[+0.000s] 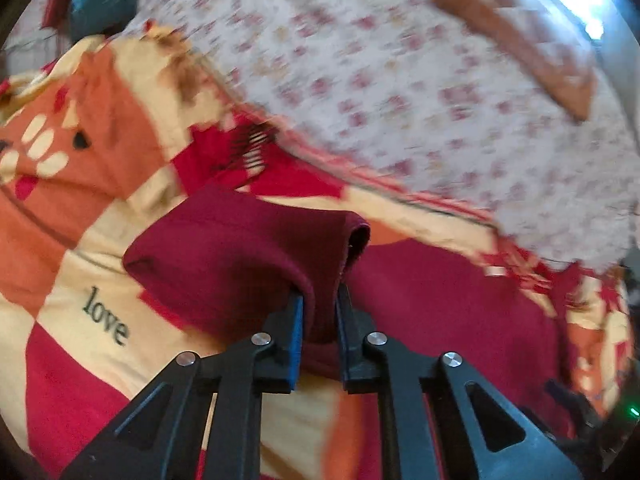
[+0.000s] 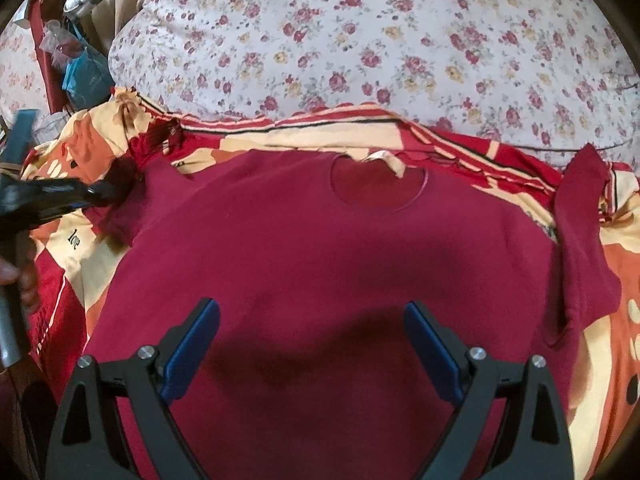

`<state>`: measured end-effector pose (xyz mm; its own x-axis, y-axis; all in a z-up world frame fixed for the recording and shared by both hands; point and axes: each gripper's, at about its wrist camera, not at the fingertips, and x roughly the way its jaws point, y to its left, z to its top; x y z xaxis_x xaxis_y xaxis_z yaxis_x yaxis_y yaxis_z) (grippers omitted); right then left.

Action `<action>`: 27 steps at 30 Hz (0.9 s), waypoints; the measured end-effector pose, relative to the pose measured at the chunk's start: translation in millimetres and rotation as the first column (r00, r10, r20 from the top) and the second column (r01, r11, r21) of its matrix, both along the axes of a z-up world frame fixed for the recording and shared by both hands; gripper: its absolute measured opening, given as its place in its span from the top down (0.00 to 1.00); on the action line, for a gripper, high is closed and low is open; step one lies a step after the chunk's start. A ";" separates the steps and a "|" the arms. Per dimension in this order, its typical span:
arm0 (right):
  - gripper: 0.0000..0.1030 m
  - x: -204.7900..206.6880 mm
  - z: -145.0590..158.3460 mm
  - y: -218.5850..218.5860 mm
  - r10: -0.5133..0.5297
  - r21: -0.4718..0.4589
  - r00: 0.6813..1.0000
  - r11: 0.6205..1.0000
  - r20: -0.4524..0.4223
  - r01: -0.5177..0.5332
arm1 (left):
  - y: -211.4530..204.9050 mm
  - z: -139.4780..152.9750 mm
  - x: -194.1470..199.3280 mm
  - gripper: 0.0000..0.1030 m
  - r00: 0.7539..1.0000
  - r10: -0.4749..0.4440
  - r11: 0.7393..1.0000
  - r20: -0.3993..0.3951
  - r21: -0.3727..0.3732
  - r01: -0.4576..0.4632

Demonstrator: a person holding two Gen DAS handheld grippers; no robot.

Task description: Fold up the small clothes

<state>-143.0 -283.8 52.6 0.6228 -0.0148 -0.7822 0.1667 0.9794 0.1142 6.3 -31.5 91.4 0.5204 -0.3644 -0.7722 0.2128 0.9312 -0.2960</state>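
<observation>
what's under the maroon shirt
The maroon shirt lies on a red, orange and cream patterned bedsheet, visible around its edges. What the sheet looks like directly beneath is covered.

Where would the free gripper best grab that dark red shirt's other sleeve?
At the cuff end of the right sleeve, coming from the shirt's outer right side. It lies flat and spread away from the body, so its edge is free for the right gripper.
</observation>
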 end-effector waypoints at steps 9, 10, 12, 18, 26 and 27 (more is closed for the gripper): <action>0.07 -22.4 26.7 -59.2 -0.130 0.012 0.990 0.992 0.059 0.129 | -120.3 39.2 -64.9 1.00 0.956 -0.291 0.950 0.032 -0.105 0.293; 0.07 -26.3 29.0 -67.7 -0.149 0.015 0.987 0.989 0.062 0.148 | -131.3 36.4 -68.5 1.00 0.952 -0.306 0.946 0.026 -0.106 0.307; 0.07 -33.4 31.9 -82.7 -0.184 0.016 0.981 0.983 0.063 0.184 | -153.4 26.8 -76.2 1.00 0.943 -0.333 0.935 0.004 -0.124 0.331; 0.07 -48.4 24.0 -115.4 -0.251 0.037 0.968 0.968 0.027 0.250 | -198.6 -19.0 -92.8 1.00 0.913 -0.400 0.908 -0.077 -0.170 0.383; 0.07 -37.2 19.7 -107.8 -0.194 0.093 0.981 0.977 0.004 0.193 | -136.9 -10.6 -89.2 0.98 0.919 -0.375 0.907 -0.123 -0.251 0.337; 0.07 -31.6 21.5 -103.1 -0.168 0.108 0.986 0.980 0.007 0.166 | -125.4 -2.5 -92.2 0.97 0.929 -0.362 0.919 -0.077 -0.197 0.342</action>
<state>-174.7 -386.9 74.0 0.6315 -0.0366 -0.7745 0.3243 0.9198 0.2209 -85.9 -156.9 88.9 0.2491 -0.6440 -0.7233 0.4740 0.7324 -0.4888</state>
